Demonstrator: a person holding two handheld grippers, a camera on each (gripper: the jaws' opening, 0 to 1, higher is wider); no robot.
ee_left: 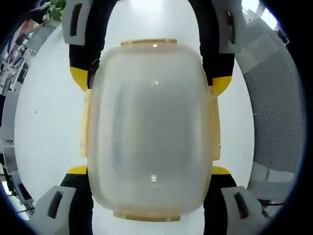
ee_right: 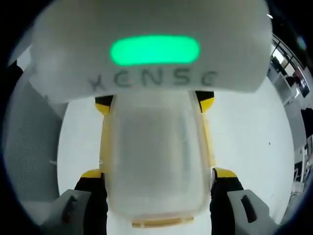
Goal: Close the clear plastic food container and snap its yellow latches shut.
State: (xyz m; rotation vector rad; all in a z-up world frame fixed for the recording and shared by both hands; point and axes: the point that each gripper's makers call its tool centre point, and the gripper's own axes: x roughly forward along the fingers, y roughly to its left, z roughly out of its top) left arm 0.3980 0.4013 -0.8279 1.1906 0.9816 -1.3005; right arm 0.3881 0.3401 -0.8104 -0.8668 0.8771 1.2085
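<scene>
A: We are looking along the left gripper (ee_left: 150, 183) at the clear plastic food container (ee_left: 151, 127), a rounded, frosted box with soft corners and a smooth lid catching 2 small glints. Yellow latches (ee_left: 149, 42) are lying along its rim, pale and thin.

B: We are seeing it on the white bench (ee_left: 46, 117), which is smooth and bare around it. Our 2 black jaws with yellow tips are standing spread on either side of the near end, right against its walls.

A: The right gripper (ee_right: 156, 188) is coming from the far end. In the left gripper view its black arms and yellow tips are flanking the container's far corners.

B: In the right gripper view its jaws are also spread, hugging the container's near end; whether they are pressing or just touching, we cannot tell. The left gripper's grey housing with a green light bar (ee_right: 154, 50) is hanging over the far end.

A: Through the cloudy plastic we are not making out any contents. A grey mesh surface (ee_left: 271, 107) is sitting off the bench's edge.
</scene>
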